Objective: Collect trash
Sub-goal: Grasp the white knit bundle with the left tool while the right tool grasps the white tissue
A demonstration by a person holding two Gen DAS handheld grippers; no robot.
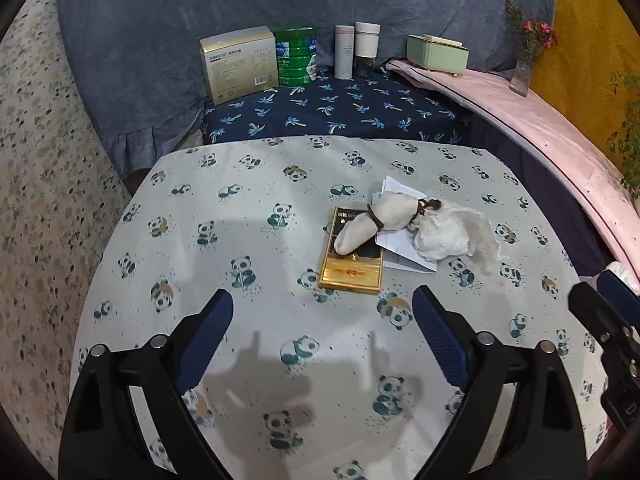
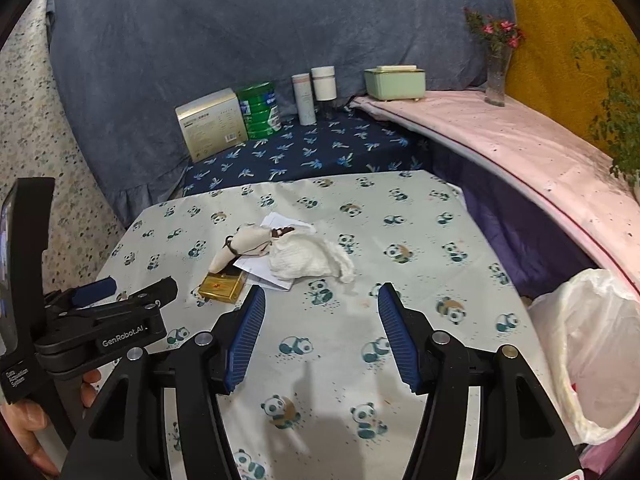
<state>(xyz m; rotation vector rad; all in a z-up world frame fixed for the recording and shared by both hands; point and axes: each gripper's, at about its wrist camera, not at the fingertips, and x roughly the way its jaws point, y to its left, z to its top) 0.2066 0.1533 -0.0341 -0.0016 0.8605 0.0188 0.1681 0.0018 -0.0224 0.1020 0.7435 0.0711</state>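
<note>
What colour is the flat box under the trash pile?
Gold, with a black upper panel: the flat box shows best in the left wrist view.

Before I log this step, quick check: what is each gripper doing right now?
Left gripper: open, holding nothing, above the panda cloth.
Right gripper: open, holding nothing.
</note>
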